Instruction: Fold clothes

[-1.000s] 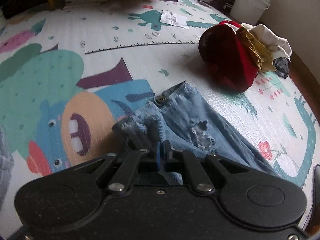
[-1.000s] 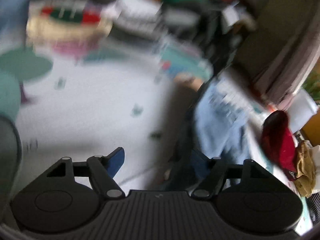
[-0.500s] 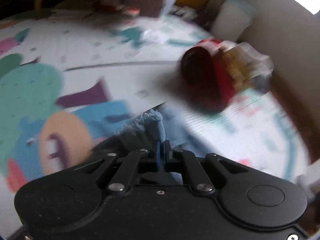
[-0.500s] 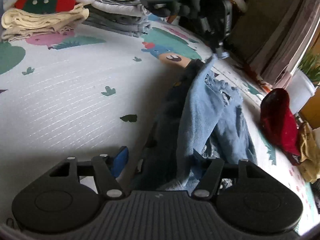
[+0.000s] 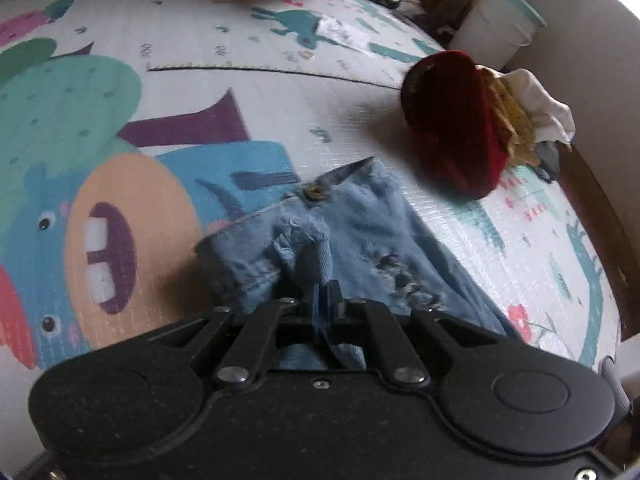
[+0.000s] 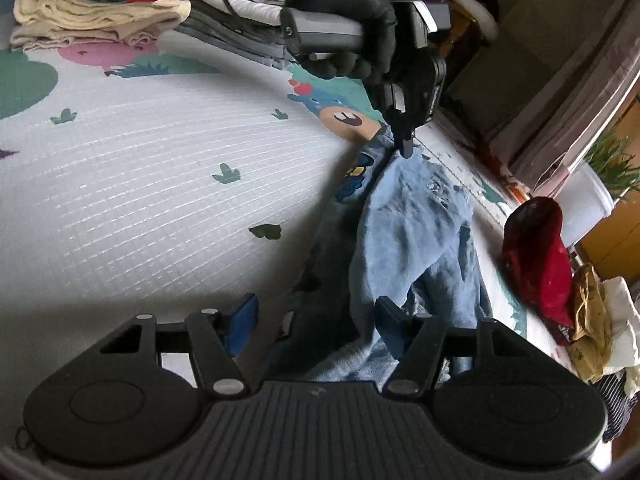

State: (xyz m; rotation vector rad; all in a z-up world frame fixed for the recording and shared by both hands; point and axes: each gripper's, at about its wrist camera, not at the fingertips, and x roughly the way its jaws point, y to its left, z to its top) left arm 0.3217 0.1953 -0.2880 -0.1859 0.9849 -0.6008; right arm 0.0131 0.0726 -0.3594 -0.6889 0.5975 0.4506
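A pair of ripped light-blue jeans [image 5: 360, 232] lies on the cartoon play mat [image 5: 200, 92]. My left gripper [image 5: 326, 296] is shut on the waistband near the brass button [image 5: 314, 193]. In the right wrist view the left gripper [image 6: 404, 148] pinches the far end of the jeans [image 6: 412, 240], lifted slightly off the mat [image 6: 140, 200]. My right gripper [image 6: 316, 316] is open just above the mat, its jaws either side of the jeans' near end, not closed on it.
A heap of unfolded clothes with a dark red garment [image 5: 460, 128] lies right of the jeans, also in the right wrist view [image 6: 536, 260]. Folded clothes [image 6: 100, 12] are stacked at the mat's far left. A white bucket [image 5: 496, 28] stands by the wall.
The left gripper lifted and shifted the jeans' waistband, staying shut on it. The right gripper swung round and came in low at the jeans' near end, still open.
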